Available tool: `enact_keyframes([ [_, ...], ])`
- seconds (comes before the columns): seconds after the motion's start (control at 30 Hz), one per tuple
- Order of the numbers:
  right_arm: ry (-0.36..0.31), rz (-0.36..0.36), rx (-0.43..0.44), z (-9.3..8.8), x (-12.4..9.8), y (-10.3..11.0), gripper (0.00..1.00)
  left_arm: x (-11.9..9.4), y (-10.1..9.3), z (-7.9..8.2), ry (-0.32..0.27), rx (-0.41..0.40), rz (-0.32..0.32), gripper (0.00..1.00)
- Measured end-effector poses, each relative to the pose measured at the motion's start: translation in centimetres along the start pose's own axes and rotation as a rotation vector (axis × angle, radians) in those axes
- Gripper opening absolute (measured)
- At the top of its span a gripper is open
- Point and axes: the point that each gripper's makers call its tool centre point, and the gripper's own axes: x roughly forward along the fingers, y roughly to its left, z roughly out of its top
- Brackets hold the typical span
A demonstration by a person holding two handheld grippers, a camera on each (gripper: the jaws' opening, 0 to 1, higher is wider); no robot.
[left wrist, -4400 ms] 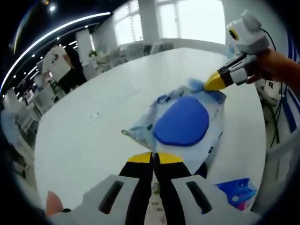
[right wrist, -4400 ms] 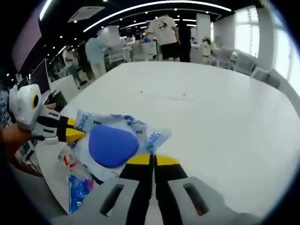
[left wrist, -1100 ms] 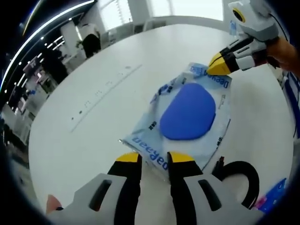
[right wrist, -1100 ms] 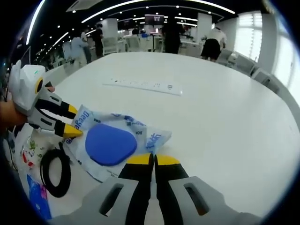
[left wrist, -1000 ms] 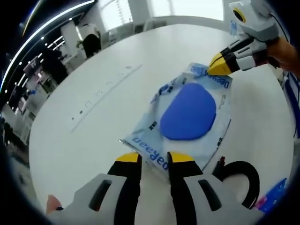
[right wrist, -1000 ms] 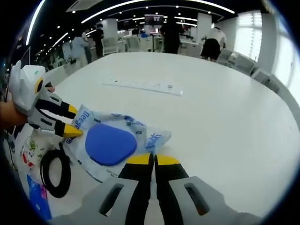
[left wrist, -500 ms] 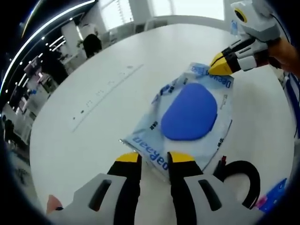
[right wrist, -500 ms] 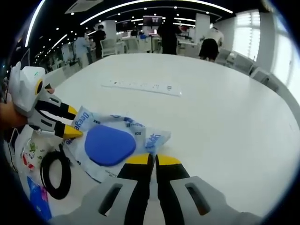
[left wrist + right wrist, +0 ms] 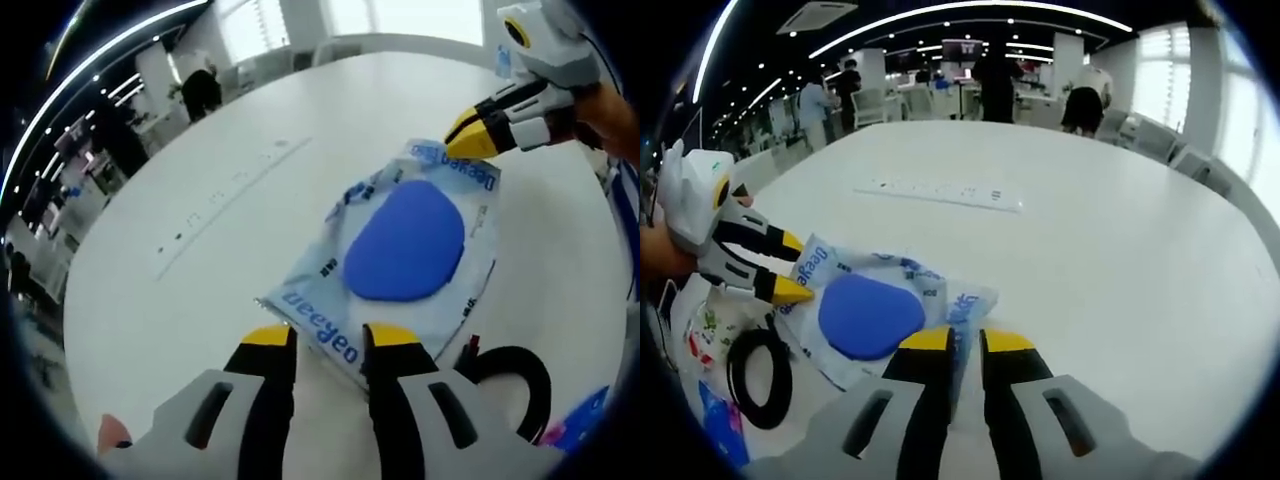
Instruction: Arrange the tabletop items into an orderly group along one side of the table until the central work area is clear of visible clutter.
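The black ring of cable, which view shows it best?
The right gripper view: there the black ring of cable lies whole on the table beside the wipes pack. In the left gripper view it is partly hidden behind the left claw.

Crinkly plastic pack on a smooth white tabletop

I see a glossy, wrinkled clear-plastic wipes pack (image 9: 405, 250) with a matt blue oval lid (image 9: 406, 241), lying on the smooth, faintly sheened white table (image 9: 210, 170). Beside the pack, a black rubbery cable coil (image 9: 756, 378) looks matt. My gripper jaws look hard plastic: yellow tips, black and white bodies.
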Motion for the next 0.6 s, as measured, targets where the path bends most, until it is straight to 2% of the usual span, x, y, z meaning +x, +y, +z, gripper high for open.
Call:
enact_keyframes([
  [0.6, -0.026, -0.011, 0.009, 0.75, -0.2, -0.09, 0.17, -0.79, 0.41, 0.71, -0.022, 0.001, 0.014, 0.28],
])
